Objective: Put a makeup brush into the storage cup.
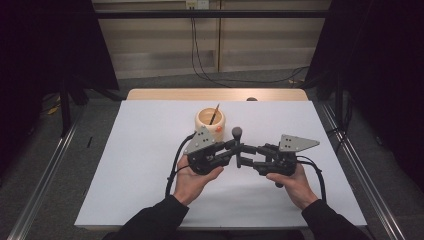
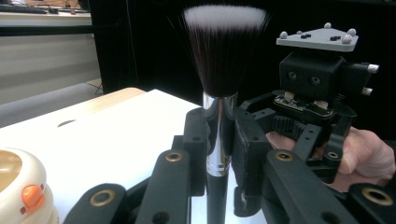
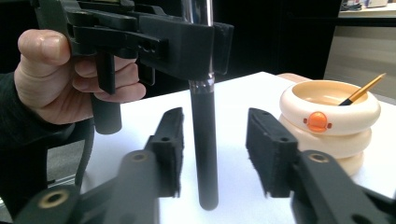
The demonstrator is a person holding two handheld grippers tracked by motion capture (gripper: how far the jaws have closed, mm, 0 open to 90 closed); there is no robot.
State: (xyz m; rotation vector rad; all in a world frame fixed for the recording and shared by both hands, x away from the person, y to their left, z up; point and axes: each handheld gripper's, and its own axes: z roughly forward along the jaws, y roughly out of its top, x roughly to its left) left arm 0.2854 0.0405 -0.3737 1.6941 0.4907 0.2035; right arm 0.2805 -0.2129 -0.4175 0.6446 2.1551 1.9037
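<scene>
Makeup brush held upright in mid-air by one claw alone

The left claw (image 2: pixel 219 140) is clamped on the silver ferrule of the makeup brush (image 2: pixel 223 51), bristles up, above the white worktop (image 1: pixel 150 150) and just in front of the cream duck-faced pot (image 3: pixel 329 121), where a thin gold-handled brush (image 3: pixel 366 88) leans. The right claw (image 3: pixel 212 154) stands part open around the black handle, pads clear of it on both sides. The ferrule is smooth and polished, so I judge the brush could slide or swing in that single grip, drop to the worktop, or knock the pot.
</scene>
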